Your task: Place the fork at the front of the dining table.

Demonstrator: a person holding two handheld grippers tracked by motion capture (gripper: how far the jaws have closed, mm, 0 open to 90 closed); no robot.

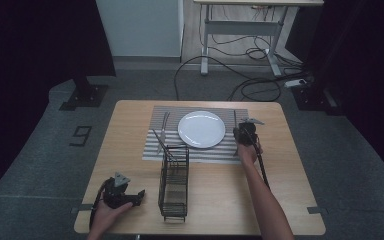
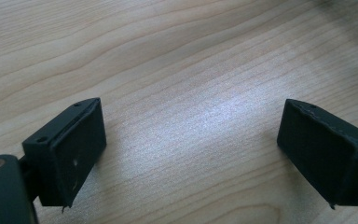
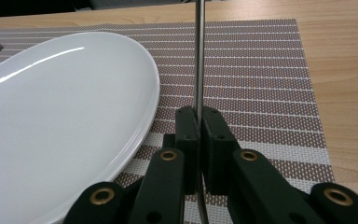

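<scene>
Left gripper (image 1: 139, 192), nearest item, lies low at the near left of the wooden table (image 1: 290, 175) in the person's left hand (image 1: 111, 212); jaws set wide, bare wood between them, nothing held. Just to its right stands a black wire rack (image 1: 174, 182), with a thin utensil (image 1: 158, 139) leaning from its far end; type not legible. Right gripper (image 3: 199, 123), further off, sits over the right part of a striped placemat (image 3: 261, 93); jaws closed narrow on a slim metal utensil handle (image 3: 198, 56), which runs straight away from them toward the mat's far edge. Which utensil it is cannot be told. White plate (image 3: 60, 121) lies just to the left of these jaws, rim near the handle but apart from it. Beyond the plate's far left side, a piece of cutlery (image 1: 164, 127) rests on the mat. Risks, judged: the grip is thin-on-thin, so the handle could pivot or slip if lifted quickly; swinging leftward would knock the plate rim; dragging could rumple the mat.
</scene>
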